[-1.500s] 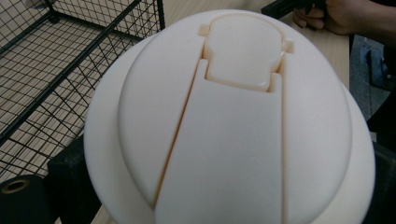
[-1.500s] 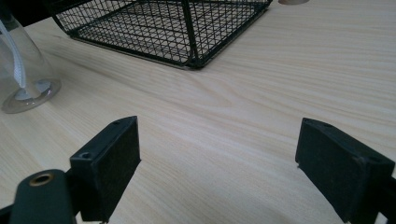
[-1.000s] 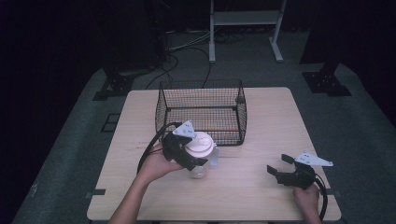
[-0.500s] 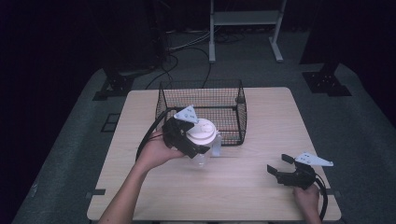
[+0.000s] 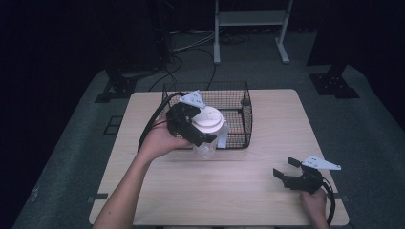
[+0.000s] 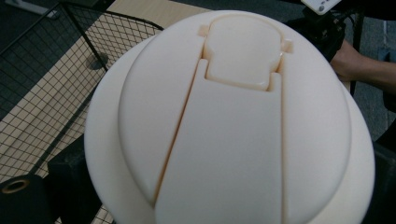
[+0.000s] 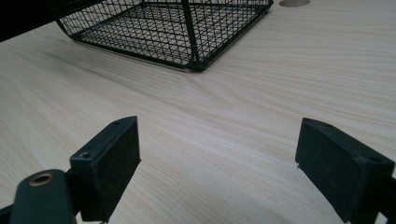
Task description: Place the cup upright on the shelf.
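Note:
A clear container with a white domed flip-top lid (image 5: 208,119) hangs in the air over the front edge of the black wire basket (image 5: 248,109). My left gripper (image 5: 204,135) is shut on it just under the lid, and the clear body (image 5: 210,147) hangs below the jaws. In the left gripper view the lid (image 6: 233,121) is very close, with one black finger (image 6: 70,184) at its lower left. My right gripper (image 5: 285,168) rests low on the table at the front right. It stands open (image 7: 217,163), with bare wood between its jaws.
The wire basket (image 7: 177,28) stands at the back middle of the wooden table (image 5: 286,124), with nothing seen inside it. A round hole (image 7: 294,3) is cut in the tabletop beyond the basket. Cables trail from both grippers. Dark floor surrounds the table.
My left gripper has lifted the container off the table and carried it up and away toward the basket's front edge. The right gripper has stayed put.

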Demonstrator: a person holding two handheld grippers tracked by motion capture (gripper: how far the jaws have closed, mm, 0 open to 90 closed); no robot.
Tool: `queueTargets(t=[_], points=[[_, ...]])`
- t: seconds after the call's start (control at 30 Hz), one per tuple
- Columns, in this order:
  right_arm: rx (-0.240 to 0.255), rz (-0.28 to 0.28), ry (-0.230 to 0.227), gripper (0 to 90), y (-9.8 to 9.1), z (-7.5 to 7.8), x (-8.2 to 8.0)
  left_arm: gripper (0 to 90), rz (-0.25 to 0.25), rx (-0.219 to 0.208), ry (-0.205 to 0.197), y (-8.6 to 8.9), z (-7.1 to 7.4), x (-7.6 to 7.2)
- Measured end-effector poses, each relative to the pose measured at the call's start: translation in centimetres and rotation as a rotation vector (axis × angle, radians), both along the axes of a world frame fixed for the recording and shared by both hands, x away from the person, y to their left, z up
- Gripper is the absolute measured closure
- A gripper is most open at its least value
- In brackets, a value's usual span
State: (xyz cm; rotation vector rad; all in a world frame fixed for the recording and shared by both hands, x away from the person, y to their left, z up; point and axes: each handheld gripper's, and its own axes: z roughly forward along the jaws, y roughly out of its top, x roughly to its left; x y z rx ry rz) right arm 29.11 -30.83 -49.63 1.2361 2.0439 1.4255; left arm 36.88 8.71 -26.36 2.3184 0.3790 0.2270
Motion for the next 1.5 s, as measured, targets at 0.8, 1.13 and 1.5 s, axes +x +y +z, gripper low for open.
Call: queueTargets(t=[0.8,1.13,1.5], points=[[0.01,-0.003,0.001,12.8,-0.1,0.0,0.1,5.4,0.043,0.022,0.007,-2.2,4.7,4.4],[0.014,-0.002,0.001,12.9,-0.1,0.0,0.0,5.4,0.099,0.029,0.018,-2.4,4.3,6.8],[0.019,-0.001,0.002,12.9,-0.1,0.0,0.0,5.3,0.167,0.031,0.039,-2.7,3.3,9.4]])
